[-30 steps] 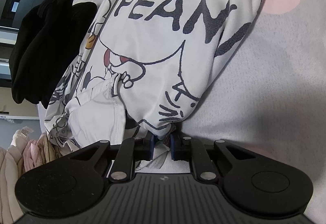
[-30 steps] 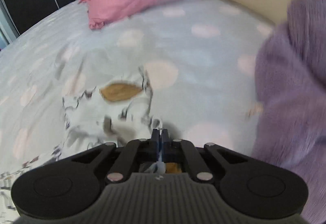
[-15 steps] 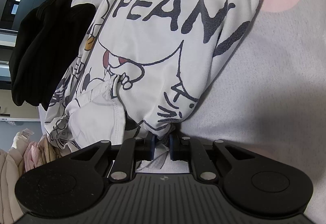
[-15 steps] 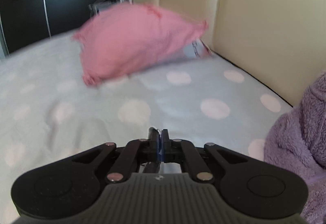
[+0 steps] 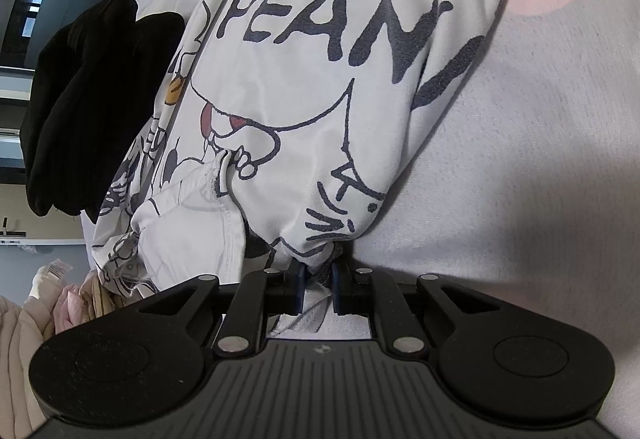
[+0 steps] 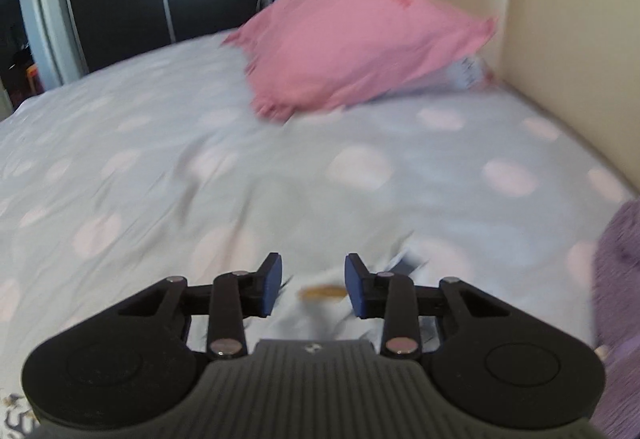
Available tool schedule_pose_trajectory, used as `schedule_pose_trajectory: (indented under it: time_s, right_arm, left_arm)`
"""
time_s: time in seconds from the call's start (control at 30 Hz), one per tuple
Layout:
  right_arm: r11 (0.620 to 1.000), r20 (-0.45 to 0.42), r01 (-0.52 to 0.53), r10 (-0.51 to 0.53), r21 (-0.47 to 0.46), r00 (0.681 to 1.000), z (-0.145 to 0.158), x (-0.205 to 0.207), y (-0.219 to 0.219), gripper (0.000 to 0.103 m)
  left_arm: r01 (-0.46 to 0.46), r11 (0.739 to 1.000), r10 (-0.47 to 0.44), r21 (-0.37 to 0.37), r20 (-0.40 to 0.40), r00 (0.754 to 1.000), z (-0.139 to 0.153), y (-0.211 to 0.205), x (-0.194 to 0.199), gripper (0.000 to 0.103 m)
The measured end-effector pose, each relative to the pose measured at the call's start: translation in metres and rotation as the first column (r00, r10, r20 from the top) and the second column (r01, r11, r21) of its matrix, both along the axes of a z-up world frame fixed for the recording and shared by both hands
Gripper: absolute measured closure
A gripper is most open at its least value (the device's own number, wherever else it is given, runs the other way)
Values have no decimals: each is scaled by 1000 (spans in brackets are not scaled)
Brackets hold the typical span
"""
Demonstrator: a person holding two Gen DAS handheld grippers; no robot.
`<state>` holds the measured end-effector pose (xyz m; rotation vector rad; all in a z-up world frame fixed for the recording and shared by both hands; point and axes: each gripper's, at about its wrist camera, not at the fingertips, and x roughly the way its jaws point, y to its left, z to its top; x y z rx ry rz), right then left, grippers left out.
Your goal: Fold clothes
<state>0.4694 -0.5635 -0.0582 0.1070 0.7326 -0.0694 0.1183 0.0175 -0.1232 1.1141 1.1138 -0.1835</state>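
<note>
Folding looks partway: the white cartoon-print cotton garment [image 5: 320,111] lies doubled on the dotted grey bed [image 5: 520,159], its near corner clenched in the left gripper [image 5: 318,281], while the right gripper [image 6: 313,285] has just been opening, garment loose between its jaws, with smoothing probably left.

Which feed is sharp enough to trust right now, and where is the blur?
Left wrist view: sharp; print on the white shirt reads clearly, fisheye bending at the edges. Right wrist view: motion-smeared; pink pillow and dotted bedsheet streak, only the tongs look crisp.

A white shirt [image 5: 320,127] printed with dark cartoon outlines and lettering lies bunched and creased on the dotted bed [image 5: 520,179].
</note>
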Motion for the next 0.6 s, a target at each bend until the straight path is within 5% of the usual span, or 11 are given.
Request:
schedule_pose_trajectory:
  time_s: [0.13,0.2,0.43,0.6]
  right_arm:
    - [999,-92,10,-14,-41,996,-23,9,22,79]
    - [998,-115,38,-43,-47,992,-32,14,25,99]
    - [998,11,15,-16,62,1000,-14,27,38,99]
    - [999,-84,25,-23,27,996,-32,52,56,89]
  left_arm:
    - [0,1000,0,1,-1,1000,0,-1,0,94]
    - [-1,1000,1,-4,-1,1000,1,0,0,94]
    - [-11,999,11,-35,-21,1000,4,4,4,94]
    - [10,999,-11,-48,-27,1000,7,14,11,94]
